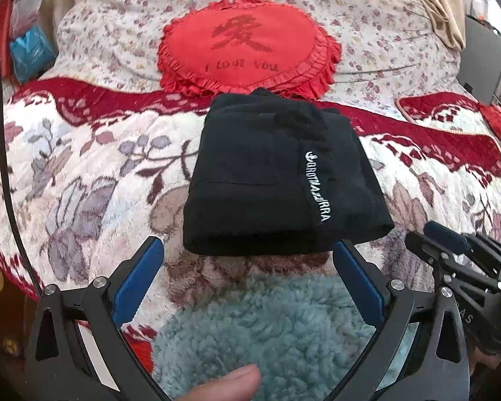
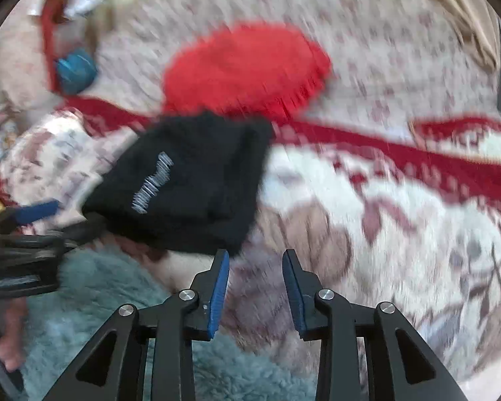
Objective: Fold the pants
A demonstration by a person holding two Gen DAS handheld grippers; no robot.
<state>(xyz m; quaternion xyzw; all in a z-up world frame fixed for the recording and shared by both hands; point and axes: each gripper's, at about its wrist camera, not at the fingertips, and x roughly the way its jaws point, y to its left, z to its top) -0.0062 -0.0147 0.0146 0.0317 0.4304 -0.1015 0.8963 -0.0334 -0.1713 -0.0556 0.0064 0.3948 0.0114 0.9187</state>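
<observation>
Folded black fleece pants (image 1: 277,180) laid flat on the floral plush bed blanket (image 1: 93,167), red frilled heart cushion (image 1: 247,46) at twelve o'clock, left tool (image 1: 247,257) spread wide and empty, right tool (image 2: 255,260) parted, nothing held

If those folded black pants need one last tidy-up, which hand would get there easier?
Probably the left. The left gripper stands wide open, squarely facing the near edge of the folded black pants. The right gripper, open and empty, points past their right-hand corner at the floral blanket.
</observation>
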